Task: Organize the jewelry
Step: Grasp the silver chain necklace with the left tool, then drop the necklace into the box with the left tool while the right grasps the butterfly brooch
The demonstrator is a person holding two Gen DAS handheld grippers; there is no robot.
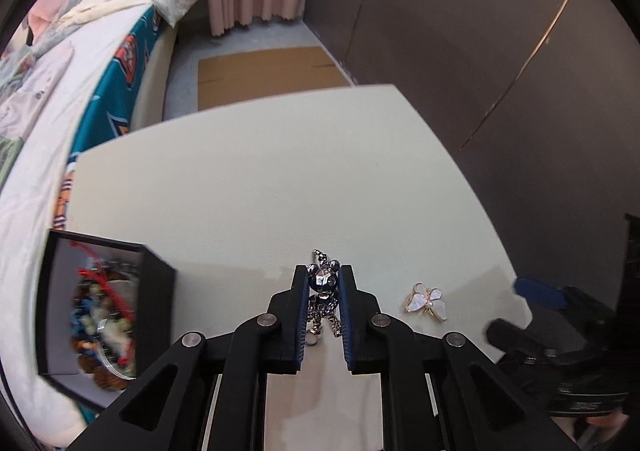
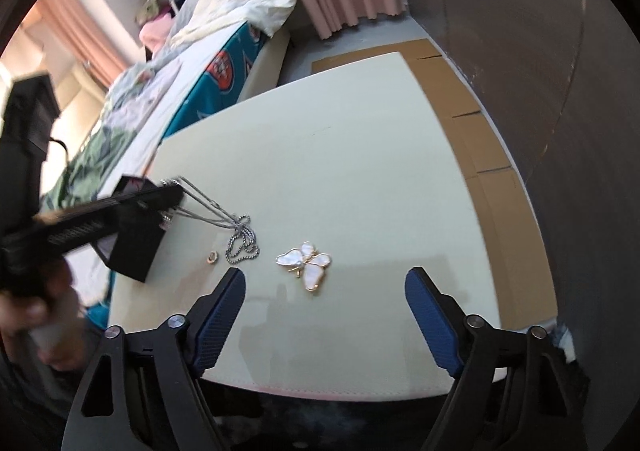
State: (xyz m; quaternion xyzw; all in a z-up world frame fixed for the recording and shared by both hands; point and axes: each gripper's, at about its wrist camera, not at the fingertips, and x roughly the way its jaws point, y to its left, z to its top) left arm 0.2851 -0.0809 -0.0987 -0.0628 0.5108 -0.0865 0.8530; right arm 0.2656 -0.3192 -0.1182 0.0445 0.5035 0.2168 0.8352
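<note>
here the left claw [image 1: 323,287] is clenched on a small silver bear charm [image 1: 322,282], its blue pads pressing the figure from both sides at the head and body, with the legs hanging below and a bit of ball chain poking up above the head. seen from the right wrist, the charm's ball chain [image 2: 242,241] trails down from that claw and part of it is still heaped on the table [image 2: 360,155], so the piece looks only partly lifted. pinching the solid charm rather than the loose chain makes sense: it gives the pads something firm to bite on.

just to the left of that claw stands an open black box [image 1: 156,299], with a blurred tangle of red cord, beads and other pieces inside. it is likely where the bear necklace goes next, being the only container in view.

the right claw [image 2: 325,293] is released, its jaws standing wide apart with nothing between them, hovering over the near edge of the table. just ahead of it, lying flat, is a butterfly brooch [image 2: 305,263] with pale pearly wings and a gold rim, apart from the chain beside it. the wide spread seems meant for straddling the brooch. a small gold ring [image 2: 211,258] lies near the chain, close to the box.

beyond the table are a bed [image 1: 48,99] piled with bedding, pink curtains and flattened cardboard on the floor.
</note>
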